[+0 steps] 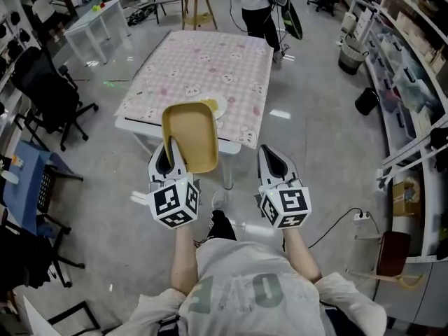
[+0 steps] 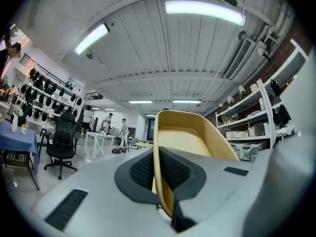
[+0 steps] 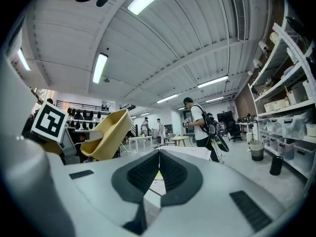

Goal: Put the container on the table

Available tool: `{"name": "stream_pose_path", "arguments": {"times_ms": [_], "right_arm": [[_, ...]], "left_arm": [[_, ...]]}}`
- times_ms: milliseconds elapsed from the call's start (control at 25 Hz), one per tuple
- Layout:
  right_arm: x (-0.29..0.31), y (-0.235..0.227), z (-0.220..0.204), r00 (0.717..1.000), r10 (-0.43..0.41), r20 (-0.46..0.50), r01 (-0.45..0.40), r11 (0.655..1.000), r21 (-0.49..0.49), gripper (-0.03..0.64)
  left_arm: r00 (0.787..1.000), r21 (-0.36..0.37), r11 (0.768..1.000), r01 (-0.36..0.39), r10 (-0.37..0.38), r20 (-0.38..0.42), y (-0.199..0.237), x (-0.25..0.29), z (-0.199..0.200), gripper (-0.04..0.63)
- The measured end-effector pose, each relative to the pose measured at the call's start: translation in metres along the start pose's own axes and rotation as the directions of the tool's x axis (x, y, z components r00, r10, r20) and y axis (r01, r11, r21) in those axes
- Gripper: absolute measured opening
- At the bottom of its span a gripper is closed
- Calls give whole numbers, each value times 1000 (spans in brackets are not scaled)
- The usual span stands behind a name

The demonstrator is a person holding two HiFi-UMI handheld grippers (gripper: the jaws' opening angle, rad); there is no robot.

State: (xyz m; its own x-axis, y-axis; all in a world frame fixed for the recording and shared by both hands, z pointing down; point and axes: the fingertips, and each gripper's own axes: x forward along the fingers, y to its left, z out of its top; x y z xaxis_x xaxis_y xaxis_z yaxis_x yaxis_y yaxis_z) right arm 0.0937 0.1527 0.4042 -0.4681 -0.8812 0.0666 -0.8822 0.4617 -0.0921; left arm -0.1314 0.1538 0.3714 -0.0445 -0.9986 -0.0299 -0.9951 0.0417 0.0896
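Short of the table (image 1: 210,61), the container (image 1: 190,135) hung unplaced.
Left gripper (image 1: 168,156) pinched its rim; right gripper (image 1: 273,163) was pressed together, empty; table lay at twelve o'clock, setting-down left to do.

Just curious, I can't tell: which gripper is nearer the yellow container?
Left. The left gripper is clamped on the yellow container at its rim; the right gripper sits off to its right, not touching it.

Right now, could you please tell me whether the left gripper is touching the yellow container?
Touching. In the left gripper view, the left gripper has its jaws closed on the wall of the yellow container, one pad on each side and no gap.
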Motion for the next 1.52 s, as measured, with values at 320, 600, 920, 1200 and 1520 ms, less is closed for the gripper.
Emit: {"name": "stream_pose_path", "arguments": {"times_ms": [320,600,920,1200,1520], "right_arm": [[153,-45,43,996,-88,15,87,996,19,29],[260,-75,47,992,-130,-4,130,991,26,29],[313,-97,57,993,-116,19,116,993,34,29],[325,-105,62,999,-31,37,31,1000,3,29],[325,-111,51,1000,-1,13,1,1000,31,29]], "left_arm": [[999,16,999,44,-44,14,35,170,29,26],[997,-15,997,73,-74,-10,54,275,20,26],[998,-10,999,52,-52,-34,55,320,12,26],[1000,0,1000,1,-1,-17,44,320,12,26],[999,10,1000,-22,23,-41,39,318,-2,26]]}}
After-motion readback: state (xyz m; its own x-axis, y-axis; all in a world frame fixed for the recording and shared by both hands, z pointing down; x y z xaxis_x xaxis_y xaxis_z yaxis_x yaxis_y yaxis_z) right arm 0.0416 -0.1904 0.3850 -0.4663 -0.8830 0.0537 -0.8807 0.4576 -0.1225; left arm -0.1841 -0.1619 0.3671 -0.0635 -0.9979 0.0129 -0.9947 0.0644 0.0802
